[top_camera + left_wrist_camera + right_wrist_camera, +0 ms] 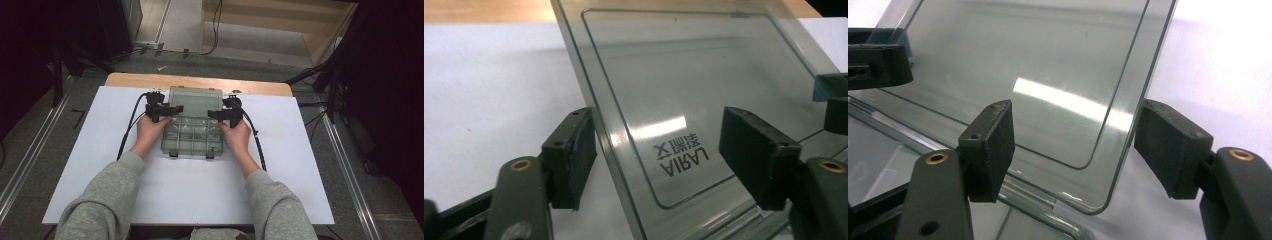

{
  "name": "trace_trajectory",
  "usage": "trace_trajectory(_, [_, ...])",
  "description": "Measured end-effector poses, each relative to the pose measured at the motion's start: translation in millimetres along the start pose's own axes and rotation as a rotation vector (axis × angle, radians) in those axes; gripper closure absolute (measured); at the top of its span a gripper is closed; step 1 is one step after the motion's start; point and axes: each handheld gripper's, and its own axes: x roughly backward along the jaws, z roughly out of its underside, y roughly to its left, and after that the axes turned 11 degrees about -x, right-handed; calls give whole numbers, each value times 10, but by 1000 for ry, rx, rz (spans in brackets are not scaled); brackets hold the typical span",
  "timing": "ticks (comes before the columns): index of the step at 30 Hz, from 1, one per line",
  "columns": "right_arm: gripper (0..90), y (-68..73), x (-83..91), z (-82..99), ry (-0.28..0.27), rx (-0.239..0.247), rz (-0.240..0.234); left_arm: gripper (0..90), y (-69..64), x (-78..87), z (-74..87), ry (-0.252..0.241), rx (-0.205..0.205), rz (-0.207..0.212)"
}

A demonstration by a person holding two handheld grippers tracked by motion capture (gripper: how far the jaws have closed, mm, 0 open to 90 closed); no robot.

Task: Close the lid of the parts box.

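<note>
Between the jaws of each gripper, a side edge of the clear lid (684, 85) is standing, and the person at the table is working on that lid with both hands at once. The lid belongs to a transparent compartment box (192, 135) lying on the white sheet (300, 165) that covers the table, and it is tilted up and back from the box's divided tray. In the left gripper view the left gripper (659, 155) is straddling the lid's near corner: one pad is sitting against, or just beside, the outer edge, while the other pad is hanging over the printed face with a gap under it, so I am reading these jaws as released, not yet pinching. In the right gripper view the right gripper (1073, 150) is bracketing the opposite rounded corner, both pads standing apart from the plastic, likewise unclenched. From the high view both hands are resting at the box's two sides, grippers pointing inward at the lid. I am judging that the step in hand is taking hold of the raised lid at both edges, either to swing it further back or to lower it. The next move is calling for both pairs of jaws to close evenly on the thin edges, since the slick plastic could slip or twist if one side bites first.
</note>
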Motion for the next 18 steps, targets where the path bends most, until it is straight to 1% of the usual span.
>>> trace_trajectory(1, [309,-5,12,-9,-4,8,-7,342,1,16,-8,-4,-4,-5])
trace_trajectory(3, [311,-17,37,-33,-13,2,-30,382,5,44,-24,-15,-15,-12])
trace_trajectory(5, [319,-24,57,-54,-17,2,-39,402,7,66,-34,-18,-19,-17])
trace_trajectory(7, [327,-20,82,-71,-21,8,-41,423,11,91,-45,-24,-14,-12])
trace_trajectory(12, [345,-11,147,-92,-26,21,-49,432,12,157,-76,-42,-20,3])
trace_trajectory(16, [372,-16,194,-103,-27,26,-55,444,3,202,-96,-48,-32,5])
trace_trajectory(18, [377,-16,214,-107,-30,29,-58,443,5,223,-106,-52,-8,18])
